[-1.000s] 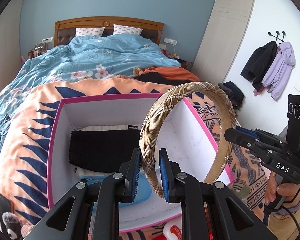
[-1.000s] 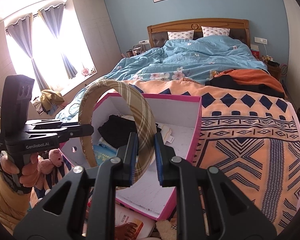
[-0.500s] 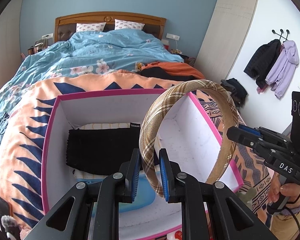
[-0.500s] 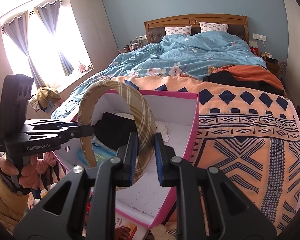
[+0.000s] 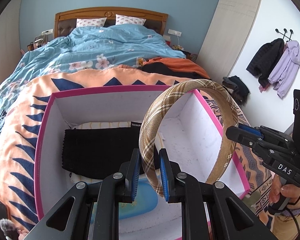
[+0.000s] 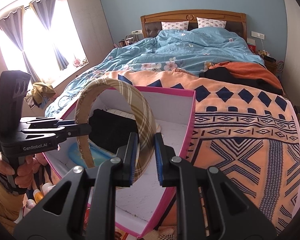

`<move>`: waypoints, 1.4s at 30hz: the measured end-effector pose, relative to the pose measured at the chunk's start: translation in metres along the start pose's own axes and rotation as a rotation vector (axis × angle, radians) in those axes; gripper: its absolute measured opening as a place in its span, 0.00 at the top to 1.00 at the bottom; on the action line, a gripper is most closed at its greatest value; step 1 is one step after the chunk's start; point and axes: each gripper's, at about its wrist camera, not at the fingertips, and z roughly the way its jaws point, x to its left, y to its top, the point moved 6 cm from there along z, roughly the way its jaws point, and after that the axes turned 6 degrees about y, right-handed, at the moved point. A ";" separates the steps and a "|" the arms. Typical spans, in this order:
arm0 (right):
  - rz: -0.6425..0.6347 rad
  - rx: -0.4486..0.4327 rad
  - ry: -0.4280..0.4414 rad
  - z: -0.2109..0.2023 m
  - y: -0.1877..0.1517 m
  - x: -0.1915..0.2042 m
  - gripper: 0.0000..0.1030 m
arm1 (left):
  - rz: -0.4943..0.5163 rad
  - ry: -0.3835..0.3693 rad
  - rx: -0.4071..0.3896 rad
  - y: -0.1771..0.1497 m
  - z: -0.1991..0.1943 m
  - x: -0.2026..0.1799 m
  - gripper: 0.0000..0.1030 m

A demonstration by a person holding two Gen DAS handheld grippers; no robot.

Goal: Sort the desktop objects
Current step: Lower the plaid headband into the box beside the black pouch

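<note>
Ideally, both grippers — left gripper [image 5: 149,175] and right gripper [image 6: 146,158], each pinching one leg of the plaid headband [image 5: 150,140] — lower it level into the pink box [image 5: 220,120] at frame centre before letting go.

Box [image 5: 50,120] open-topped; right half of floor bare, free for entry. Left half blocked by black cloth [image 5: 98,150], blue pouch [image 5: 144,202] near front. Pink walls ring opening; headband [image 5: 150,140] arches above.
</note>
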 end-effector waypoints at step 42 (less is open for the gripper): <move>-0.023 0.131 -0.109 0.046 0.002 -0.025 0.80 | -0.014 0.028 0.139 0.009 0.054 0.003 0.83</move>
